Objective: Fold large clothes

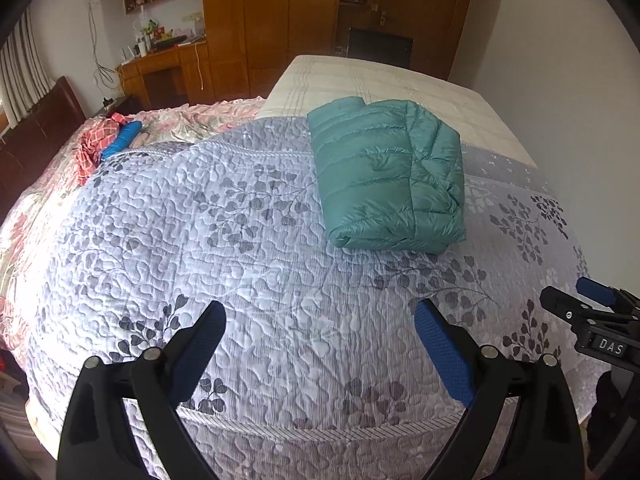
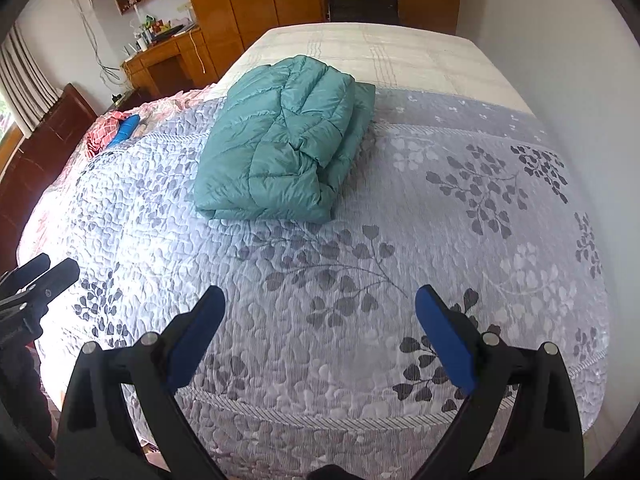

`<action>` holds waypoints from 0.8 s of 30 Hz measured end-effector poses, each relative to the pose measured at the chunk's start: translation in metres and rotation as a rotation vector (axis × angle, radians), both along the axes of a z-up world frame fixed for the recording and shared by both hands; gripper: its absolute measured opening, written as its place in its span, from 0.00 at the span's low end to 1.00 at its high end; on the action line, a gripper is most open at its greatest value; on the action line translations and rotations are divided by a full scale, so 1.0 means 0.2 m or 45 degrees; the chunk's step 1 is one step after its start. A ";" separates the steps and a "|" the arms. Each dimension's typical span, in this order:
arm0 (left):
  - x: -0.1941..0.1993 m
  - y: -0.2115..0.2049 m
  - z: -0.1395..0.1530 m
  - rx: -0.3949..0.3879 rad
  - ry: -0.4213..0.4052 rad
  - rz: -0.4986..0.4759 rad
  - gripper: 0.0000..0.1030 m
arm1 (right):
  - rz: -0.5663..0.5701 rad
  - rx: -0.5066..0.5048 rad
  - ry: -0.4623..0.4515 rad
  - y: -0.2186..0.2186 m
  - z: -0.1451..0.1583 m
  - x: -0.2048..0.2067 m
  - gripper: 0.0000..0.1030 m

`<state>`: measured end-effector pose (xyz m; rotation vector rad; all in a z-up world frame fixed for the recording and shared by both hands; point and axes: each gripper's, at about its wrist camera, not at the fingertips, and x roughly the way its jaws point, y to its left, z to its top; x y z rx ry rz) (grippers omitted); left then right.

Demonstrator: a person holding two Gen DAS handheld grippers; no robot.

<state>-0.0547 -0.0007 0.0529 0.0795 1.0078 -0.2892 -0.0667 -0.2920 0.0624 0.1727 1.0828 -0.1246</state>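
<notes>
Left tool [image 1: 320, 320], right tool [image 2: 320, 308] spread wide, empty; jacket [image 1: 384, 172] folded on quilt [image 1: 200, 240] — sleeves hidden.

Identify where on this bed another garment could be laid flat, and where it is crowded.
Free: the grey leaf-print quilt between the folded teal down jacket and the open left gripper and right gripper; also right of the jacket towards the wall. Crowded: the far left, by the red checked cloth and blue roll.

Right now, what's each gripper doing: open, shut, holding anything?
Left gripper: open, empty, above the quilt.
Right gripper: open, empty; the folded jacket lies untouched ahead.
</notes>
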 end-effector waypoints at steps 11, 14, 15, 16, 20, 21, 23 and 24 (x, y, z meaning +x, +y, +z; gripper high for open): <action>-0.02 0.00 -0.01 0.026 0.012 0.002 0.93 | -0.010 -0.015 0.003 0.00 0.02 -0.01 0.93; -0.02 0.00 -0.02 0.033 0.024 0.002 0.93 | -0.009 -0.010 0.003 0.00 0.02 -0.02 0.93; -0.01 0.00 -0.02 0.034 0.028 0.003 0.93 | -0.008 -0.010 0.003 0.00 0.02 -0.01 0.93; -0.01 0.00 -0.03 0.034 0.031 0.002 0.93 | -0.006 -0.011 0.004 0.00 0.02 -0.01 0.93; -0.01 0.00 -0.03 0.035 0.035 0.003 0.93 | -0.005 -0.010 0.003 0.00 0.02 -0.01 0.93; -0.01 0.00 -0.03 0.036 0.033 0.005 0.93 | -0.006 -0.012 0.004 0.00 0.02 -0.01 0.93; -0.01 0.01 -0.03 0.037 0.031 0.004 0.93 | -0.006 -0.012 0.004 0.00 0.02 -0.01 0.93; -0.01 0.01 -0.03 0.037 0.029 0.003 0.93 | -0.006 -0.012 0.003 0.00 0.02 -0.01 0.93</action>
